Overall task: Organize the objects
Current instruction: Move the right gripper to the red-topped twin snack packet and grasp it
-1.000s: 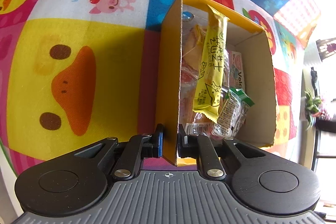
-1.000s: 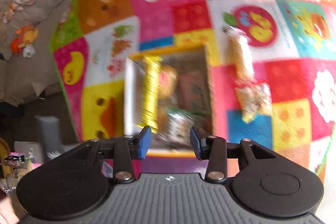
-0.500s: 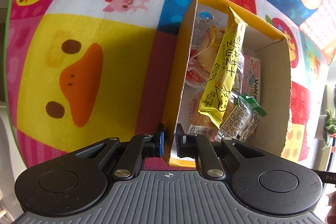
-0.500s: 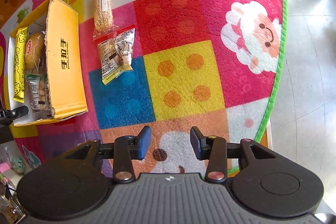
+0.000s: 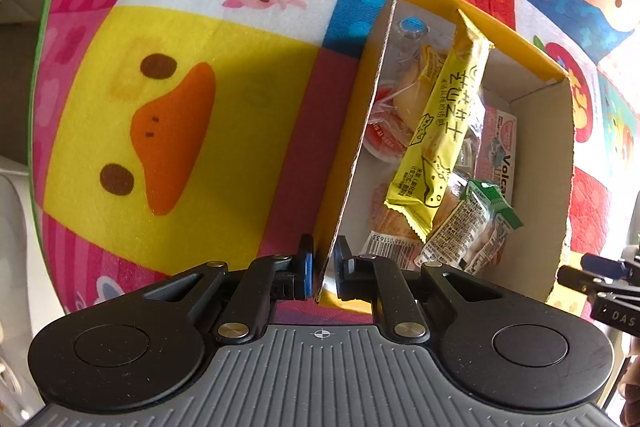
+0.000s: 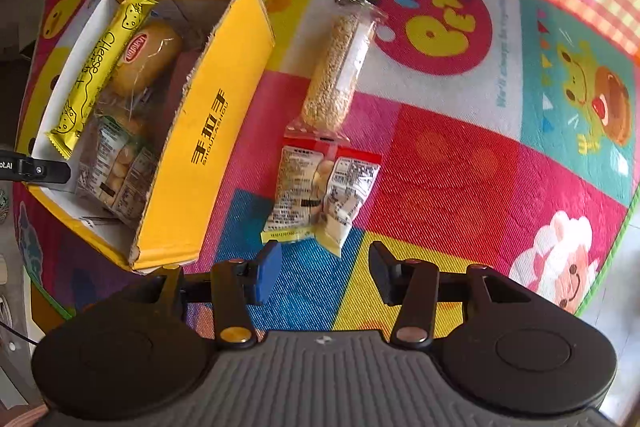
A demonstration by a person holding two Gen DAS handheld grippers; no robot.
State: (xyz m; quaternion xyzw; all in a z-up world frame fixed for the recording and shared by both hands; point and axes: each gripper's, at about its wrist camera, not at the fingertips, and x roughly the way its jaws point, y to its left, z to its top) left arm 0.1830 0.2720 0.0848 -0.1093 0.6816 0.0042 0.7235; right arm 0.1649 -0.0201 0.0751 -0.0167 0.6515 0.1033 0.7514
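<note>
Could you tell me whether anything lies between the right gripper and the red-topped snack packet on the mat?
Nothing visible does. The right gripper is open just short of the red-topped snack packet, with only bare mat between them.

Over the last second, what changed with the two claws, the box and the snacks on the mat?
The right claw, open and empty, swung away from the box across the mat and now hovers just short of the red-topped snack bag, with the sesame bar beyond it. The left claw stays clamped on the yellow box wall. The snacks inside the box have not shifted.
</note>
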